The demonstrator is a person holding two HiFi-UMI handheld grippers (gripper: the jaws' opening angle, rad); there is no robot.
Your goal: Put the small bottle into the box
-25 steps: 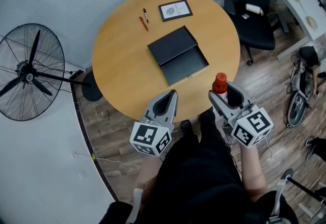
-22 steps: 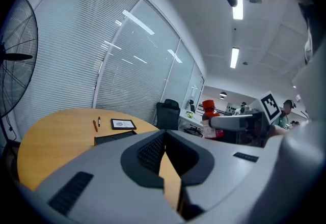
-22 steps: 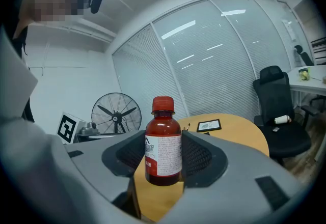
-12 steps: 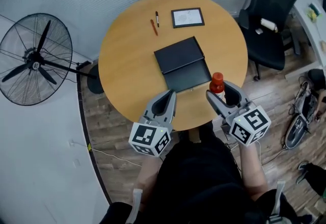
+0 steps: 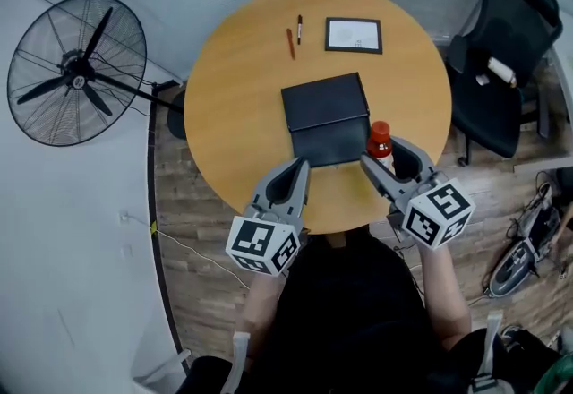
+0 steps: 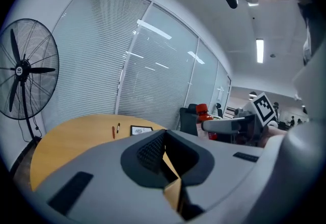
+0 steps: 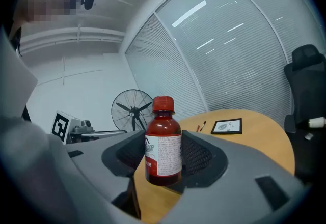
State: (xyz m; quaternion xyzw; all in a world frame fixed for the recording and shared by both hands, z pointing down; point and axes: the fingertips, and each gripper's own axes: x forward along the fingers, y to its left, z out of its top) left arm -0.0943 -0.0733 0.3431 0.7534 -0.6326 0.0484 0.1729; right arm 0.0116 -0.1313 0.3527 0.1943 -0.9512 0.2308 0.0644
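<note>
A small red-brown bottle with a red cap and white label stands upright between the jaws of my right gripper, which is shut on it. In the head view the bottle hangs above the near right corner of the open black box, which lies in the middle of the round wooden table. My left gripper hovers over the table's near edge, left of the box's front, shut with nothing in it. In the left gripper view the jaws meet at the tip, and the bottle shows to the right.
At the table's far side lie a red pen, a black pen and a framed card. A standing fan is on the left and a black office chair on the right of the table.
Both grippers have moved forward over the table toward the box. The bottle, held the whole time, has gone from off the table's near right edge to the box's near right corner.
</note>
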